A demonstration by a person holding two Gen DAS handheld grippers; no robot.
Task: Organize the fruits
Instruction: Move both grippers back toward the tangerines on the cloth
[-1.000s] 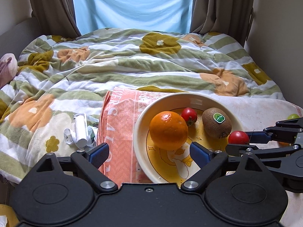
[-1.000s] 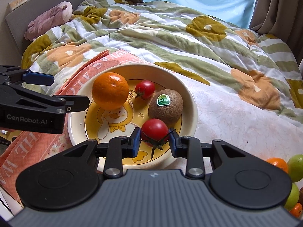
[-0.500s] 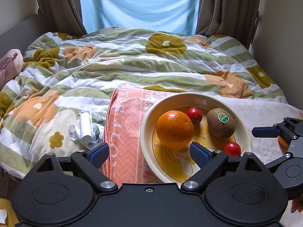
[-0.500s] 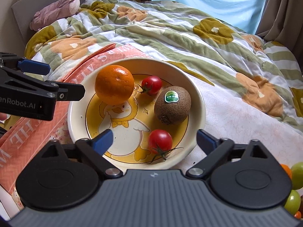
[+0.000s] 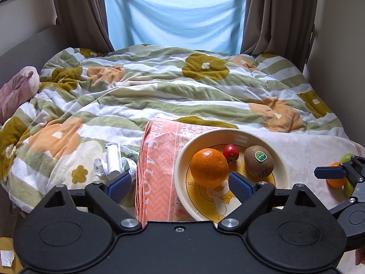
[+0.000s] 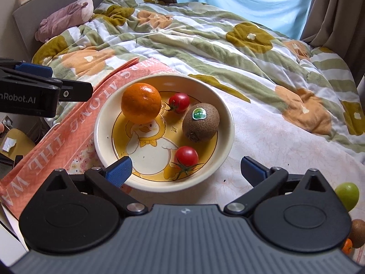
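The bowl (image 6: 228, 123) carries one orange (image 6: 141, 103), one kiwi (image 6: 200, 122) and two cherry tomatoes (image 6: 179, 102) (image 6: 187, 156). Beyond its right rim: one green fruit (image 6: 347, 195), another kiwi (image 6: 358, 233).

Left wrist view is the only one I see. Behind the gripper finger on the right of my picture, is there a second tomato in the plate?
Observer: Yes. A second tomato lies at the near side of the plate, its green stem toward the camera, touching no other fruit.
Operator: Does the right gripper hold it?
Observer: No. The right gripper stands wide open and empty, both fingers apart from the tomato.
Operator: Which fruit outside the plate am I missing?
Observer: A brown kiwi at the right edge, below a green fruit.
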